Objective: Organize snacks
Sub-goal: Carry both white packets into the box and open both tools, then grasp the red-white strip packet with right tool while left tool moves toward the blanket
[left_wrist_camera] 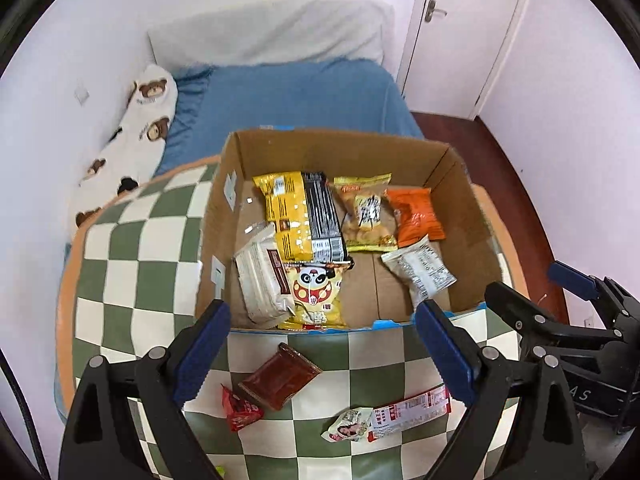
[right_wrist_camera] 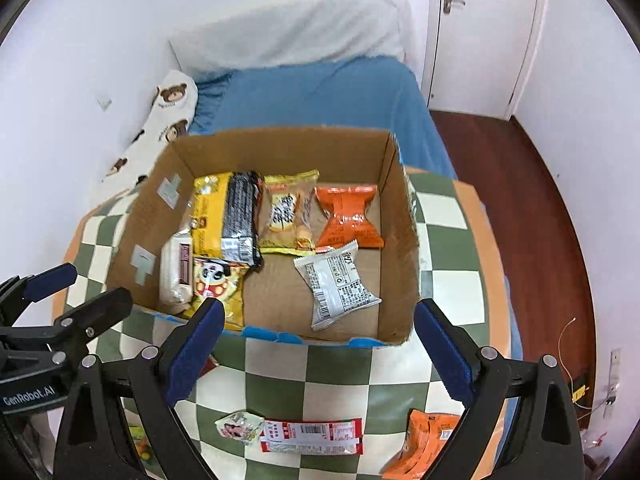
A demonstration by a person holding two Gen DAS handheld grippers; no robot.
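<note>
An open cardboard box [left_wrist_camera: 464,200] [right_wrist_camera: 394,208] stands on a green-and-white checkered cloth and holds several snack packets: yellow-black, orange, white and a panda packet [left_wrist_camera: 316,296]. Loose on the cloth in front lie a brown packet [left_wrist_camera: 280,378], a small red packet [left_wrist_camera: 240,410], a small pale packet [left_wrist_camera: 348,430] [right_wrist_camera: 238,426], a red-and-white packet [left_wrist_camera: 412,410] [right_wrist_camera: 312,434] and an orange packet [right_wrist_camera: 428,444]. My left gripper [left_wrist_camera: 322,348] is open and empty above the loose packets. My right gripper [right_wrist_camera: 316,348] is open and empty at the box's near wall.
The checkered cloth [left_wrist_camera: 140,248] covers a table beside a blue bed [left_wrist_camera: 296,96] with a bear-print pillow [left_wrist_camera: 132,136]. A white door [left_wrist_camera: 460,20] and dark wood floor [right_wrist_camera: 536,208] lie to the right. Each gripper shows in the other's view [left_wrist_camera: 576,320] [right_wrist_camera: 48,320].
</note>
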